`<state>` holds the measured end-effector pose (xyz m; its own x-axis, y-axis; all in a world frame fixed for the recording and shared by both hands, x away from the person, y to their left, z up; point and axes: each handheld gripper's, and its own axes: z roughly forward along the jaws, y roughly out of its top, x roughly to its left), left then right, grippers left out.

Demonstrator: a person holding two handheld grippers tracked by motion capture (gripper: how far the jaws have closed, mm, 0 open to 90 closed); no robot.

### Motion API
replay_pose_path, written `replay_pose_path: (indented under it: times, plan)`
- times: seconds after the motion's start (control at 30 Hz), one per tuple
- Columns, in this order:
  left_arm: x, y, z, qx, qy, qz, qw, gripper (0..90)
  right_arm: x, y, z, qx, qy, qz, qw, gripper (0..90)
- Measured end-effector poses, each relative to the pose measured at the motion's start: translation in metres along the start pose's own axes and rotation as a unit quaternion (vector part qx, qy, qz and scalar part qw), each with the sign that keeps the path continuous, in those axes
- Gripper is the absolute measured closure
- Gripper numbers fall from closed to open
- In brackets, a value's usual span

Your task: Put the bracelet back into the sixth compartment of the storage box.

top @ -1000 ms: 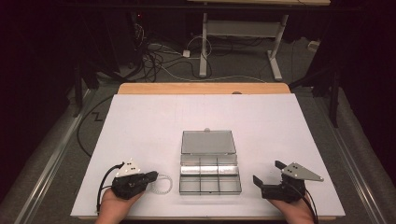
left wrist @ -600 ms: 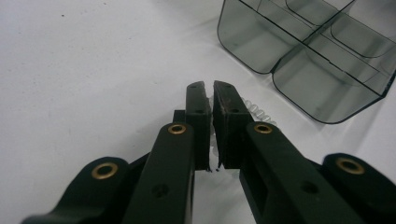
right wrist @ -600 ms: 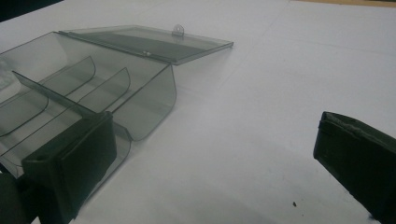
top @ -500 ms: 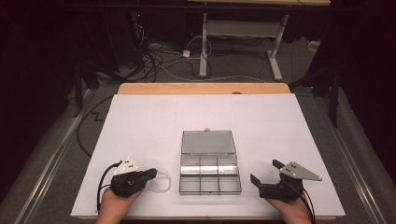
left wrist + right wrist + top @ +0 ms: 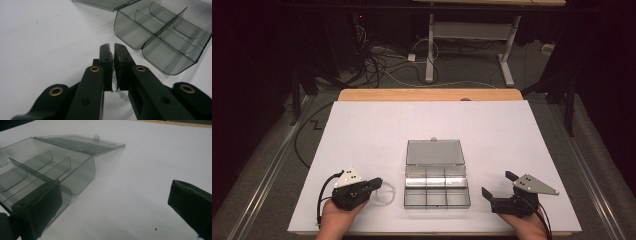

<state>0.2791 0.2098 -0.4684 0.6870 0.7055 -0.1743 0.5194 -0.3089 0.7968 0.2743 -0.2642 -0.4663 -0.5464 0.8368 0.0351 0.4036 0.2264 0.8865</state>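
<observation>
A smoky clear compartment box point(image 5: 437, 186) lies open in the middle of the white table, its lid point(image 5: 435, 152) folded flat behind it and its compartments bare. My left gripper point(image 5: 377, 182) sits left of the box, near the front edge. In the left gripper view its jaws point(image 5: 112, 50) are pressed almost together on a clear bead ring point(image 5: 120, 94), whose beads trail under them. The ring point(image 5: 387, 194) rests partly on the table beside the box. My right gripper point(image 5: 498, 183) rests right of the box, open, with nothing between its jaws point(image 5: 115, 202).
A white sheet point(image 5: 362, 135) covers the table, with a wooden strip point(image 5: 427, 95) along the far edge. Beyond it are a dark floor, cables point(image 5: 382, 65) and a white desk frame point(image 5: 472, 35). A hand holds each gripper at the front edge.
My left gripper has shifted very slightly, with the ring still at its tips. The right gripper and the box have stayed where they were.
</observation>
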Motion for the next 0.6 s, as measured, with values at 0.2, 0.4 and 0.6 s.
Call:
replay_pose_path:
  times: [0.2,0.4,0.6]
  plan:
    - [-0.003,0.008,-0.004,-0.018,-0.003,0.008,0.9998,83.7,0.002,0.000,-0.003,0.000,-0.005,-0.007,1.0000,0.9]
    - [-0.002,0.011,-0.006,-0.028,-0.005,0.008,0.9996,83.8,0.002,-0.002,0.000,0.008,-0.006,-0.005,0.9999,0.9]
    - [-0.002,0.014,-0.009,-0.033,-0.002,0.011,0.9994,83.8,0.001,-0.004,0.001,0.012,-0.008,-0.003,0.9999,0.9]
